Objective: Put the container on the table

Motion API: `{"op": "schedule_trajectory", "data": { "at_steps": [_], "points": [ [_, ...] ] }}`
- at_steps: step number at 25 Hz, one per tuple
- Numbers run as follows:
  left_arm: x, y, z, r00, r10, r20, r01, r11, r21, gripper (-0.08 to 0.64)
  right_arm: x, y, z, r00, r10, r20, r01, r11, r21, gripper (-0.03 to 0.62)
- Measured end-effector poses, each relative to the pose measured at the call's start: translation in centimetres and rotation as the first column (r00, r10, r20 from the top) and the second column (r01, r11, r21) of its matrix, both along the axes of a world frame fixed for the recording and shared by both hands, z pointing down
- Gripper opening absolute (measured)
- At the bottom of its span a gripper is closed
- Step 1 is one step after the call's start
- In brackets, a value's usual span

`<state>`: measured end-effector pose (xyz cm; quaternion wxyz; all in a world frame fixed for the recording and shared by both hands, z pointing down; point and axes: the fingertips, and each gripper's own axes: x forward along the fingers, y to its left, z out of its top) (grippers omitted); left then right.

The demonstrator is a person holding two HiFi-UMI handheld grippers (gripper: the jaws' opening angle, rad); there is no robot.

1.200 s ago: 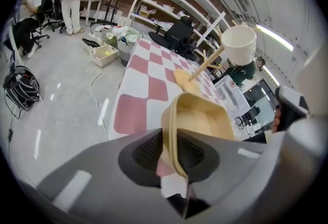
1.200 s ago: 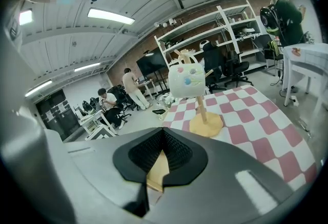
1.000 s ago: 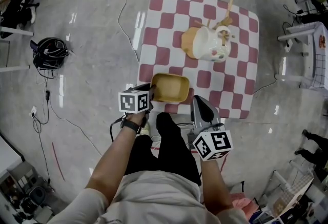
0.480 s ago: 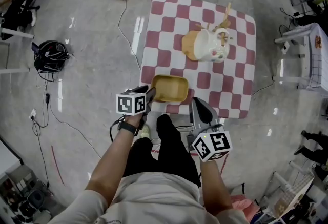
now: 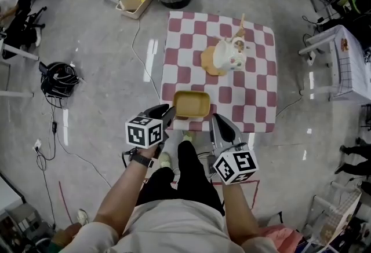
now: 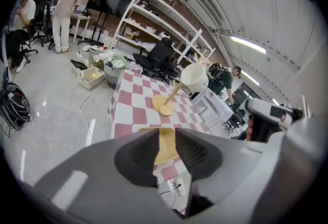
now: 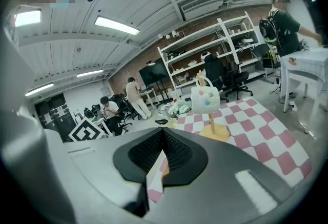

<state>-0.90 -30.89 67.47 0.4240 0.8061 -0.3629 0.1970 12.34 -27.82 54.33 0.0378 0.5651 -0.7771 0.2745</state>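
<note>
- The container (image 5: 191, 105), a shallow yellow tray, sits flat on the checked table (image 5: 255, 108), in the left half of the cloth and close to the near edge. By the way things lie, the placing step looks done and the release is the step in hand.
- The left gripper (image 5: 168, 114) is just near and left of the container's near-left corner. Its jaws have just been opening wide and then easing in a little. They stand well apart with nothing between the pads. The left gripper view shows the yellow tray only through the gap, beyond and below the jaws, so it is not held.
- The right gripper (image 5: 219, 125) hangs at the near edge of the table, just right of the container and apart from it. In the right gripper view its jaw tips meet and it carries nothing.
- A white mug on a wooden stand (image 5: 229, 55) stands farther back, near the middle of the table and well apart from the container.
- Judged from this, little is left of the task. The next move calls for drawing both grippers clear toward the person, without the left jaws catching the container's near rim.
- Because the tray lies so near the table's edge, a nudge toward the near side could tip it off; a small push farther onto the cloth would make it safer.
</note>
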Motion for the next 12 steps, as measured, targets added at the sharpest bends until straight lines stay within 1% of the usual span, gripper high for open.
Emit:
{"op": "schedule_trajectory", "data": {
  "at_steps": [3,7,12],
  "points": [
    [-0.2,0.4,-3.3,0.999,0.003,-0.044,-0.001,0.999,0.051,0.060,-0.1,0.9,-1.6,1.000,0.022,-0.009,-0.022,1.000,0.018,0.009],
    [-0.3,1.0,-7.6,0.997,0.026,-0.075,-0.016,0.991,0.130,0.043,-0.6,2.1,-3.9,0.999,0.041,-0.026,-0.039,0.998,0.050,0.009],
    [-0.2,1.9,-12.2,0.993,0.054,-0.104,-0.030,0.976,0.218,0.011,-1.0,3.2,-6.6,0.997,0.054,-0.046,-0.050,0.994,0.095,0.009]
  ]
}}
